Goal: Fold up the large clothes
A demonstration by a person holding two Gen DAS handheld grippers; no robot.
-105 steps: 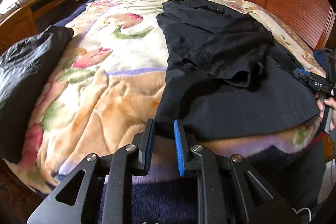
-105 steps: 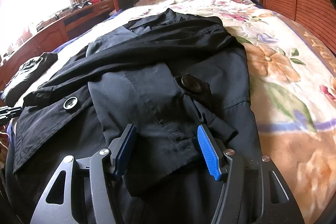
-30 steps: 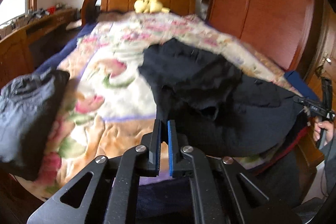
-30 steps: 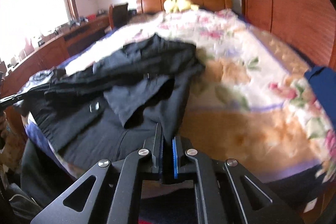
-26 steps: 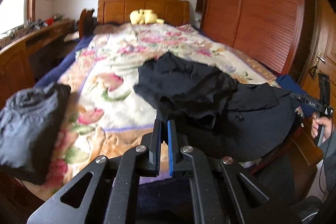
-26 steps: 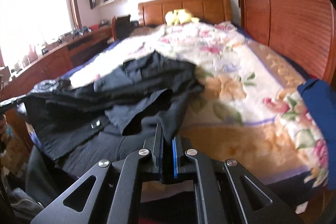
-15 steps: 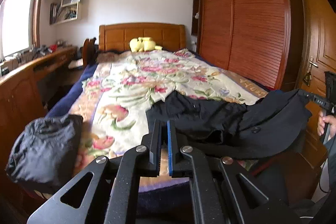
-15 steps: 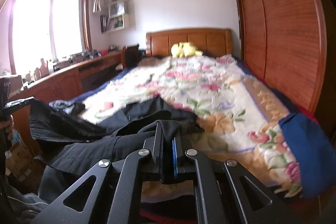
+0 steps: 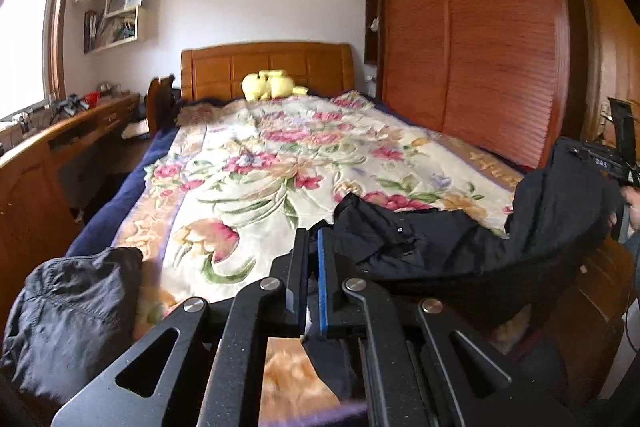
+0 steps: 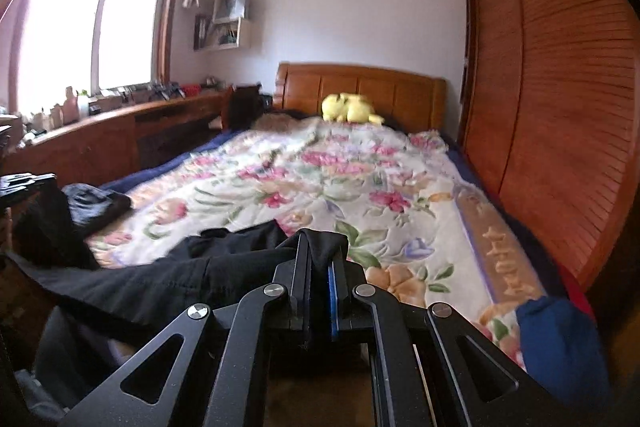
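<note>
Both my grippers have risen since the earlier frames, lifting the black garment (image 9: 472, 251) off the floral blanket (image 9: 280, 163). My left gripper (image 9: 313, 259) and right gripper (image 10: 319, 263) each pinch one edge, jaws nearly closed on cloth. One garment sags between them above the bed's foot; one dark bundle (image 9: 68, 315) lies left.

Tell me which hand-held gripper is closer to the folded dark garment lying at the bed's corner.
Left. The left hand-held gripper has the folded dark garment close beside it; from the right hand-held gripper, the garment lies far off across the bed.
</note>
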